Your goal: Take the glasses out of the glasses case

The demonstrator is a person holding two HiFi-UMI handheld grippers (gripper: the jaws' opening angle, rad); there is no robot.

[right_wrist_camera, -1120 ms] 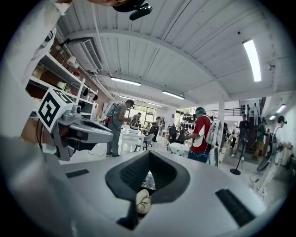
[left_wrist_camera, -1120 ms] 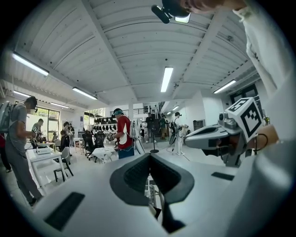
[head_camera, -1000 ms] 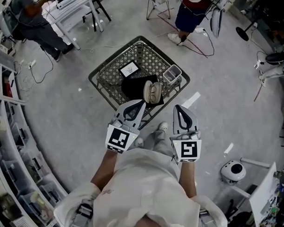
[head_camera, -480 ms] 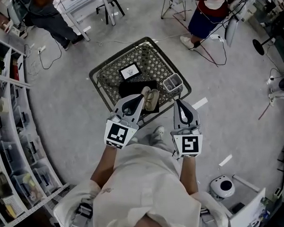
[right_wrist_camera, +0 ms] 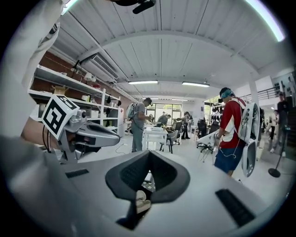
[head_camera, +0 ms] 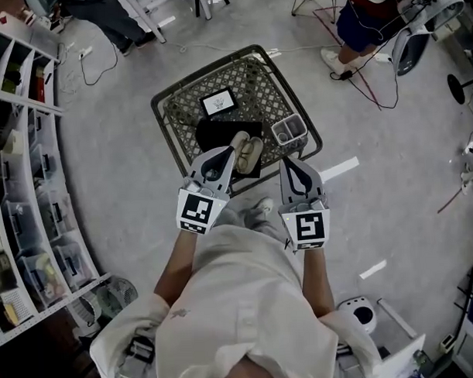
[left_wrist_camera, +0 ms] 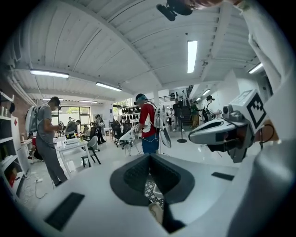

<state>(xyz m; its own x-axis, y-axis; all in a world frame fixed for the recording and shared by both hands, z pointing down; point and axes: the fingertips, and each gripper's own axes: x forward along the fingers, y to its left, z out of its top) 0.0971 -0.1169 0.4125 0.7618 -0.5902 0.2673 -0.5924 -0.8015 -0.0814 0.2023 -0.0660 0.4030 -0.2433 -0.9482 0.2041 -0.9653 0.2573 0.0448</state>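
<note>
Head view gives us a lattice-topped table [head_camera: 252,83] on the grey floor, far of the person's two hand-held grippers. The beige glasses case [head_camera: 247,151] lies on a black cloth [head_camera: 217,135] at the near part of the table. A small mesh basket [head_camera: 289,131] stands just to the case's right, and a flat dark-framed tablet [head_camera: 217,103] lies on the far side of the cloth.

The left gripper [head_camera: 223,152] reaches over the table's near edge, its tip just beside the case on the left. The right gripper [head_camera: 287,162] is held near the table's near-right edge, to the right of the case and apart from it.

In the left gripper view we find the left gripper's [left_wrist_camera: 149,156] jaws brought together at the tips, with nothing held (only lattice and a bit of the case [left_wrist_camera: 156,213] show below them). The right gripper view shows the right gripper [right_wrist_camera: 149,152] likewise closed and empty, with the case [right_wrist_camera: 141,202] beneath.
</note>
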